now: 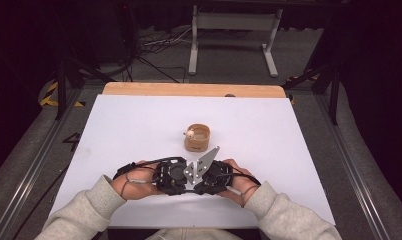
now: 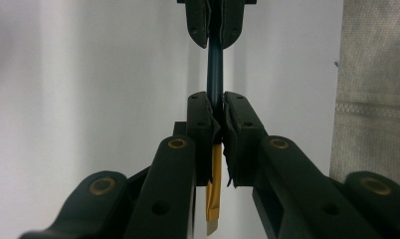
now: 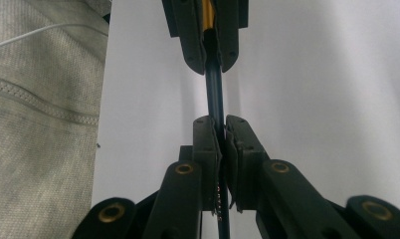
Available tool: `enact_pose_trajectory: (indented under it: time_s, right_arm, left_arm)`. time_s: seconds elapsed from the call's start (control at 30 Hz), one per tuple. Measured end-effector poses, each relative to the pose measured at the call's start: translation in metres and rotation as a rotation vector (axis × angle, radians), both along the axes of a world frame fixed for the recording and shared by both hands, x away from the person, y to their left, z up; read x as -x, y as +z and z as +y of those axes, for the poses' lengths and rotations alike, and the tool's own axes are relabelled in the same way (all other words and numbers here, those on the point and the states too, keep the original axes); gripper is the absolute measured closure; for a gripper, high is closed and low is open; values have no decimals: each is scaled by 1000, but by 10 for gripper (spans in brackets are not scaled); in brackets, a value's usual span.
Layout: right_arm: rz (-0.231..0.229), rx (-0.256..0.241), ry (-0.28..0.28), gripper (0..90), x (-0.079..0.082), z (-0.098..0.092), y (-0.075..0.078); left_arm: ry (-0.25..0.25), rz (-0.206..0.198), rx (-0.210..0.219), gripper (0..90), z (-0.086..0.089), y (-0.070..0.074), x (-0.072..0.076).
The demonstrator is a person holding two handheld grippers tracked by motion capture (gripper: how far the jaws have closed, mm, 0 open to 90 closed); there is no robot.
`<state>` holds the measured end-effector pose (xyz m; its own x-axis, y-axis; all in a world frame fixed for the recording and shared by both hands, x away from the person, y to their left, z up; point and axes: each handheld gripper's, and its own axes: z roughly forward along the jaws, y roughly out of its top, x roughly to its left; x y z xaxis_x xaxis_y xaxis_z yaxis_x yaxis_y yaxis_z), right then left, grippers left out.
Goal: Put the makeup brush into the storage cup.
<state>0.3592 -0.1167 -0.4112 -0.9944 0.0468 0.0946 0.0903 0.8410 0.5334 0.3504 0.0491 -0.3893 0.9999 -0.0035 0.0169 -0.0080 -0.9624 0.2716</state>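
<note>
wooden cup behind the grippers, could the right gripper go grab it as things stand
Probably not yet. The right gripper is shut on a thin dark rod, which the left gripper clamps too. The table between it and the wooden cup looks clear, so it must release first.

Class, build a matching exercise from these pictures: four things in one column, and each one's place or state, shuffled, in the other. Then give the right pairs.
Things:
1. left gripper
2. right gripper
3. wooden cup
4. white sheet

Places or states:
A. stands beyond both grippers
B. shut on the rod's end with the yellow part
C. covers the tabletop
D. shut on the rod's plain dark end

Pairs: 1-B, 2-D, 3-A, 4-C
</note>
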Motion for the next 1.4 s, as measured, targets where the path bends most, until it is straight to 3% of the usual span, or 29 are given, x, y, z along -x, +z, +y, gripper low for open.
enact_pose_trajectory:
  time_s: [0.5,0.63,0.8,0.97,1.1,1.17,1.33,1.4]
  right_arm:
    - [-5,8,3,849,0,0,-2]
    - [-2,12,2,851,0,0,-1]
    - [-13,-3,-5,851,0,-2,2]
    - [-24,-11,-11,851,-1,-5,4]
    - [-29,-23,-17,851,-2,-8,6]
    - [-31,-37,-19,851,-2,-10,8]
    - [-40,-54,-30,851,-2,-13,12]
    - [-42,-63,-43,851,-2,-15,14]
  left_arm:
    - [-22,1,10,823,1,0,-2]
    - [-14,13,22,822,1,0,-1]
    - [4,-2,41,807,5,3,-3]
    - [42,-16,76,729,12,7,-6]
    - [63,-4,120,577,17,13,-8]
    - [91,6,170,499,21,16,-9]
    - [145,20,233,378,30,22,-8]
    - [162,-1,263,344,34,26,-3]
